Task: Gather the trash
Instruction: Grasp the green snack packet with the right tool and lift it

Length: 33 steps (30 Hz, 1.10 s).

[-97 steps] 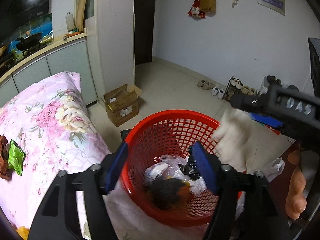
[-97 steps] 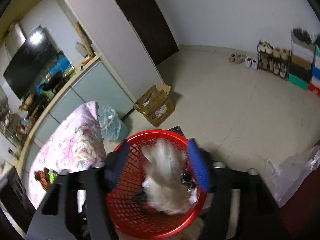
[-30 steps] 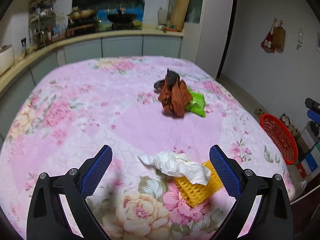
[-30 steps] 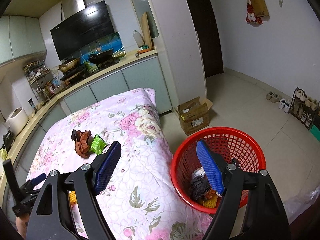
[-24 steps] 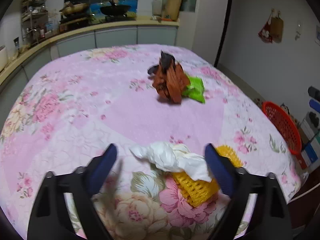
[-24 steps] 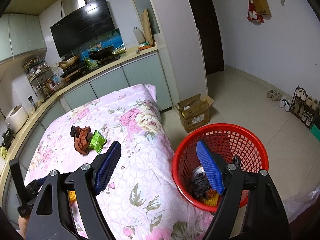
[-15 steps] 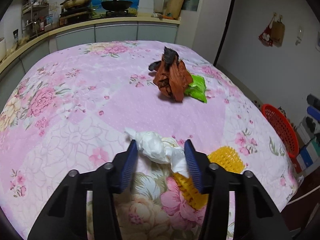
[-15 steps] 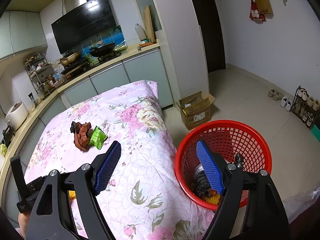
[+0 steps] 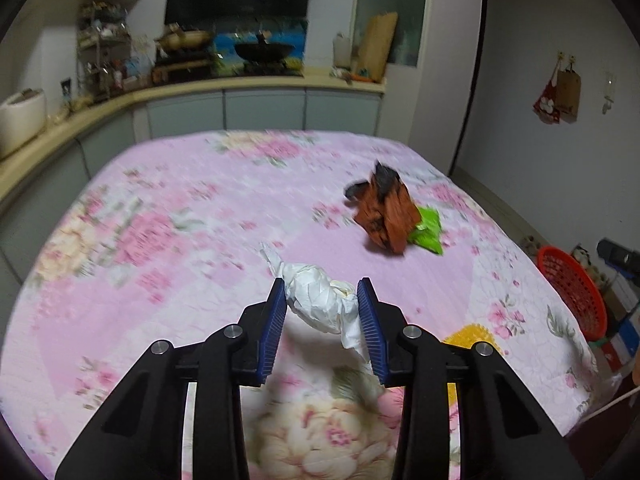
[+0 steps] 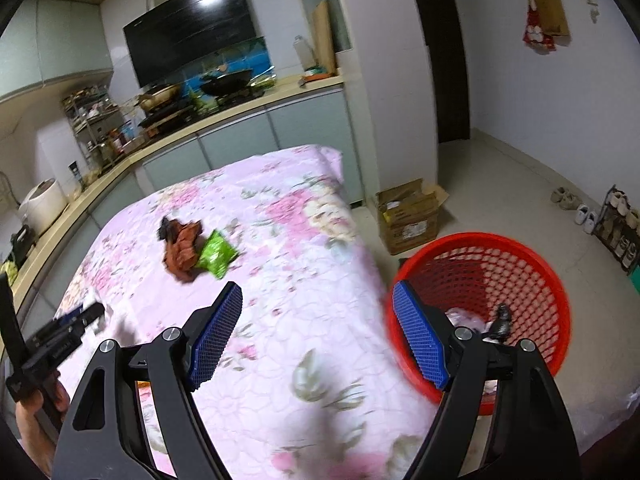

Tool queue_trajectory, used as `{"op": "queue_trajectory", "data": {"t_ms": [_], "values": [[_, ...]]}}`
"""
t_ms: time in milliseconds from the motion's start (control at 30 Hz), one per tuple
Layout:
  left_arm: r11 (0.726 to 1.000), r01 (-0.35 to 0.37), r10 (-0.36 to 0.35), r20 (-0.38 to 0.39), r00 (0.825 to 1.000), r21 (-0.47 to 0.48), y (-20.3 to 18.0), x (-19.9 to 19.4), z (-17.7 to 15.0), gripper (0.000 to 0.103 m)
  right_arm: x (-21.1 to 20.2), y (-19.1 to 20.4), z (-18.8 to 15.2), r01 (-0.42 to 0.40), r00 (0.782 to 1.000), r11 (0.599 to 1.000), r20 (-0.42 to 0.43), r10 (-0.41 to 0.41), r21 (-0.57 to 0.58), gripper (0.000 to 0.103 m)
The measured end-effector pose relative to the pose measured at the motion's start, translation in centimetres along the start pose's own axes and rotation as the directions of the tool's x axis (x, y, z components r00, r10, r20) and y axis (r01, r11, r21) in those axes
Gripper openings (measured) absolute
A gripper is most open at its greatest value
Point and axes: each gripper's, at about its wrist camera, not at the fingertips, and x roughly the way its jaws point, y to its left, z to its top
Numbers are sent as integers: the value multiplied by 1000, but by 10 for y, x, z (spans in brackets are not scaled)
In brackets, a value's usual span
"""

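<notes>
Here, in the left wrist view, the left gripper (image 9: pixel 322 318) is closing its jaws on a crumpled white tissue (image 9: pixel 320 300) at lower centre. In the right wrist view, the right gripper (image 10: pixel 316 336) stands wide, holding nothing; the red basket (image 10: pixel 520 256) sits lower right.

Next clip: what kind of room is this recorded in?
Most likely a home kitchen and dining area: a range hood over a wok on the counter, a table under a pink floral cloth, and a shoe rack by the wall.
</notes>
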Motion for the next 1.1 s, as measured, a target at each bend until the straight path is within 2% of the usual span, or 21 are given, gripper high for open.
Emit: {"op": "queue_trajectory", "data": {"t_ms": [133,233,300,467,567,667,733,900,1100], "values": [[999,-36,35,48,998,4,6,-13,6,35,7,26,-7,-65,998,997,-29,64,-45,75],[999,-50,50,68,996,4,11,-20,8,35,10,44,-6,-88,996,993,-15,87,-84,75],[998,-56,56,77,995,-2,14,-23,9,35,17,55,0,-85,996,990,9,86,-114,75],[998,-63,64,91,994,-13,21,-27,8,35,57,77,18,-76,997,982,1,78,-173,75],[998,-58,60,93,994,-24,24,-28,8,35,87,88,23,-53,998,973,-41,45,-226,75],[998,-56,59,96,994,-33,28,-28,7,35,117,100,25,-64,994,954,-104,35,-292,75],[998,-54,57,96,994,-36,29,-28,7,35,128,105,23,-53,993,941,-115,15,-333,75],[998,-51,55,92,994,-43,33,-26,5,35,159,121,16,-98,984,891,-179,20,-443,75],[997,-54,58,80,995,-51,36,-22,2,35,180,130,19,-127,978,863,-208,26,-489,74]]}}
